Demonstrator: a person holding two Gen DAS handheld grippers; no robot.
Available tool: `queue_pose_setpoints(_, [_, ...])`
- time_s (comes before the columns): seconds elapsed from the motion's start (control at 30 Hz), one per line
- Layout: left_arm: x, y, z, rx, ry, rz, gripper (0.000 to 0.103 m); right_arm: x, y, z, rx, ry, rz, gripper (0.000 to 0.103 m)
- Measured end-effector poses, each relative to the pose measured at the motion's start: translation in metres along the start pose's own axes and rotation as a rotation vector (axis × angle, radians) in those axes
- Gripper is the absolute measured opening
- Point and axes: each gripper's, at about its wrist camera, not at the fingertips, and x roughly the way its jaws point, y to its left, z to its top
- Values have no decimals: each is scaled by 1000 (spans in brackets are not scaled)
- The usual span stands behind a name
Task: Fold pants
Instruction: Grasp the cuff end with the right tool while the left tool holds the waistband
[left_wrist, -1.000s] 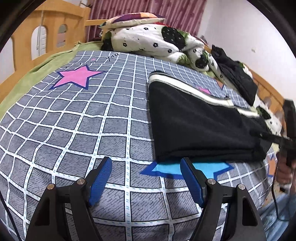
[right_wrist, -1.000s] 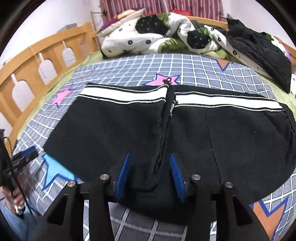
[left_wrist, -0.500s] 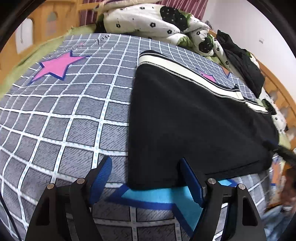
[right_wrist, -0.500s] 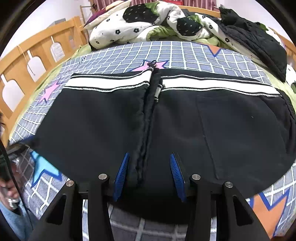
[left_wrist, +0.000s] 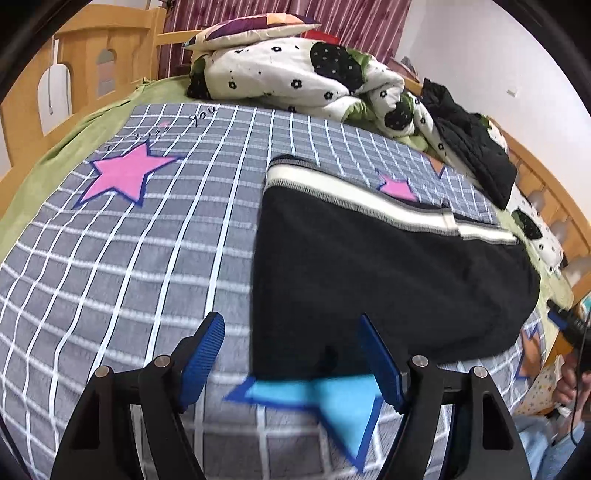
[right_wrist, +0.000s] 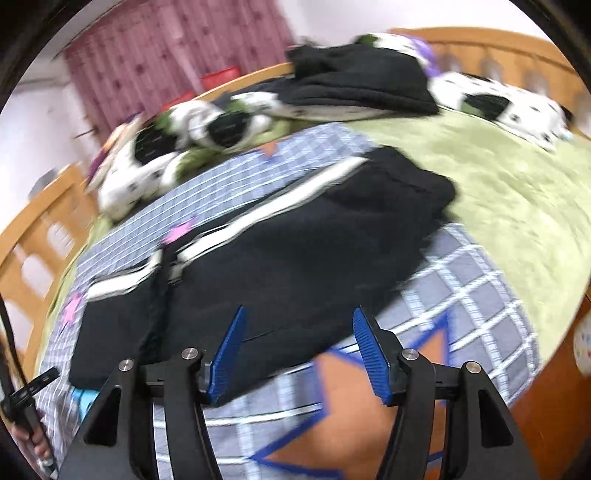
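Just beyond each open hand-held gripper (left_wrist: 291, 354), seemingly untouched: black pants (left_wrist: 369, 273).

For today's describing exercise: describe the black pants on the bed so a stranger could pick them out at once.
Start at the wooden bed's grey checked cover with coloured stars. On it, nearest the viewer, lie the folded black pants. Unlike the crumpled black jacket by the spotted quilt, they lie flat and have a white stripe along the far edge.

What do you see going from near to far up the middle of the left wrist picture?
Blue star → black pants → white stripe → grey checked cover → spotted quilt → pillow → curtain.
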Motion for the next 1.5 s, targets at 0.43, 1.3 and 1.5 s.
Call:
queue_pose_setpoints(0.43, [90,47,47,-128,90,-84,72,97,-53,33,86,47,-39,63])
queue_pose_setpoints(1.3, [-43,68,138,-90,-157,-180,10,-30,134,101,-252,-364,-8,14])
queue_pose_setpoints(1.5, [-24,153,96,-91,-70,7,10,11,153,53,-227,-200,147,16])
